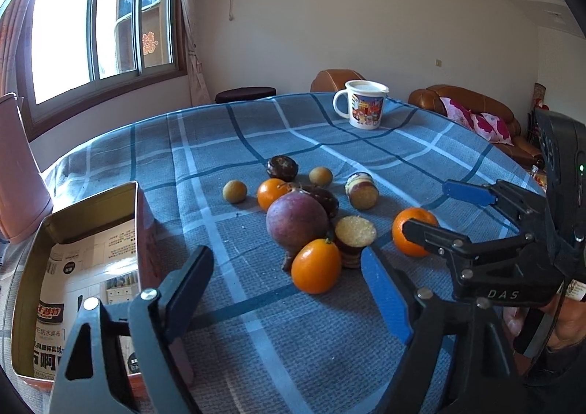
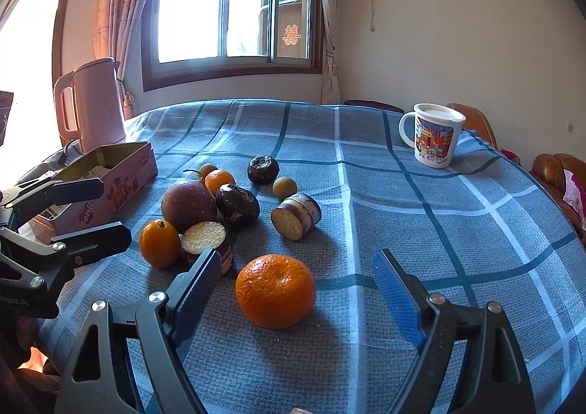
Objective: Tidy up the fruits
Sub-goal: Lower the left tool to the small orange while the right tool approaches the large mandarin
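Counter (image 2: pixel 403 231) under blue plaid cloth fills both views, everything on it ahead of my fingers. Pink kettle (image 2: pixel 93 103) stands far off to the left of my right fingers. Open tin box (image 1: pixel 78 267) sits just left of my left fingers, printed paper lying inside. Cartoon mug (image 2: pixel 434 135), lidded, stands far ahead and right of my right fingers, well apart from the fruit.

Fruit is bunched between the two tools. Purple passion fruit (image 1: pixel 296 223) lies straight ahead of my left fingers; touching its near side, an oval orange kumquat (image 1: pixel 315 265). Mandarin (image 2: pixel 275 291) lies between my right fingers, slightly ahead of the tips, touching neither. Two cut sugarcane pieces: one (image 2: pixel 205 238) just past my right gripper's left fingertip, the other (image 2: pixel 296 216) further ahead. Two dark water chestnuts (image 2: pixel 237 203) sit behind them, with a second kumquat (image 1: pixel 273 193) and two small tan longans (image 1: pixel 234 191) beyond.

Left gripper (image 1: pixel 289 267): fingers wide, holding nothing. Right gripper (image 2: pixel 296 275): fingers wide, straddling the mandarin with a gap on each side.
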The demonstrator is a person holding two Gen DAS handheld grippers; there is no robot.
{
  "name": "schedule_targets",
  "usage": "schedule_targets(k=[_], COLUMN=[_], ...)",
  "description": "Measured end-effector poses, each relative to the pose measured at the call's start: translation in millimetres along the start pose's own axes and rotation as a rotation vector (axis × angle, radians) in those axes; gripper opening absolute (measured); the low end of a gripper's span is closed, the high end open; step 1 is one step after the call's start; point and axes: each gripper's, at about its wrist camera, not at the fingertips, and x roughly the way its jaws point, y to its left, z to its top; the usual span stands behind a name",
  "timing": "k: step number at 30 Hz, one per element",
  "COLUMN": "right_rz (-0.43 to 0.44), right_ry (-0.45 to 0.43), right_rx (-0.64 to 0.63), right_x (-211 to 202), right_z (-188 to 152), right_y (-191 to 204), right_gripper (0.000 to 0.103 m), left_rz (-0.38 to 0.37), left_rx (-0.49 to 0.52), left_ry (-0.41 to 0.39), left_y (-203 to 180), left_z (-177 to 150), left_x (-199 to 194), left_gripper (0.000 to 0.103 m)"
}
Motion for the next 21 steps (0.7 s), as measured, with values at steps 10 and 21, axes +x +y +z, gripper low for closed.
schedule_targets(k=[10,21], right_rz=[0.031,0.057], right_ry=[0.067,0.106], right_rx=[-0.022,-0.04], right_x=[11.3,17.5], right_z=[-2.0,-2.6], right_y=[2.9,4.5], right_gripper=[0.066,0.051], left_rz=[-0.092,-0.151], left_rx=[0.005,0.004], left_ry=[0.117,0.2], left_y=[-4.1,-7.0], left_z=[2.7,3.3], left_x=[24.1,39.9], left_gripper=[0.057,0.047])
